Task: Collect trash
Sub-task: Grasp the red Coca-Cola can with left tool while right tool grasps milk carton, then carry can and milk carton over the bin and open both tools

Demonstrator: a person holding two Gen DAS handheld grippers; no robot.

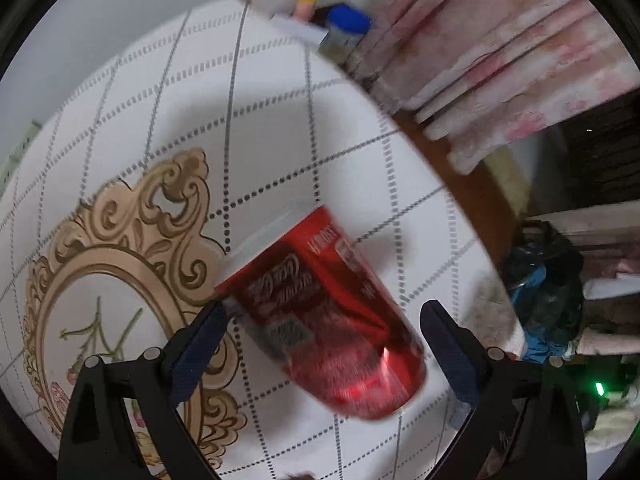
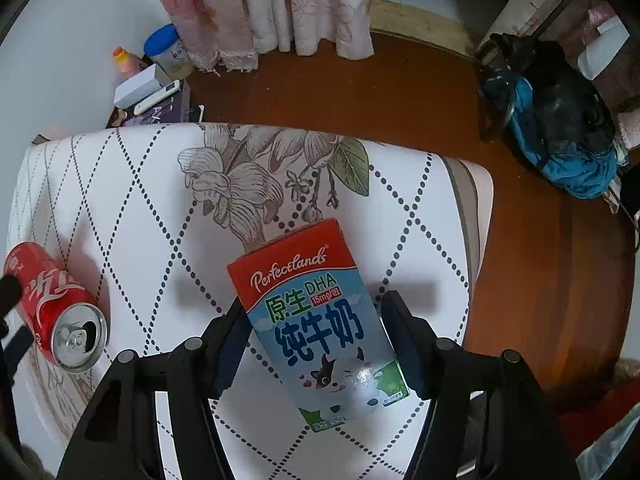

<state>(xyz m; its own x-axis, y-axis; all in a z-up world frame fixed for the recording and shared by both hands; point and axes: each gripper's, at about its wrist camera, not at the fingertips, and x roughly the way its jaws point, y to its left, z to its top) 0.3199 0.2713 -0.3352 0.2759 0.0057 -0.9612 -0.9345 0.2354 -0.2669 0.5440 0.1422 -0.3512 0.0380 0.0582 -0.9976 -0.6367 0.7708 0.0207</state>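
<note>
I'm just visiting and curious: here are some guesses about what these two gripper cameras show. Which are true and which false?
1. A milk carton lies between the right gripper fingers. True.
2. The red cola can stands upright. False: it lies on its side, its opened top showing.
3. The left gripper is clamped shut on nothing. False: its fingers stand apart with the can between them; whether they touch it is too blurred to tell.
4. The tablecloth is white with dotted diamond lines. True.
5. The bag on the floor is yellow. False: it is blue and black.
</note>
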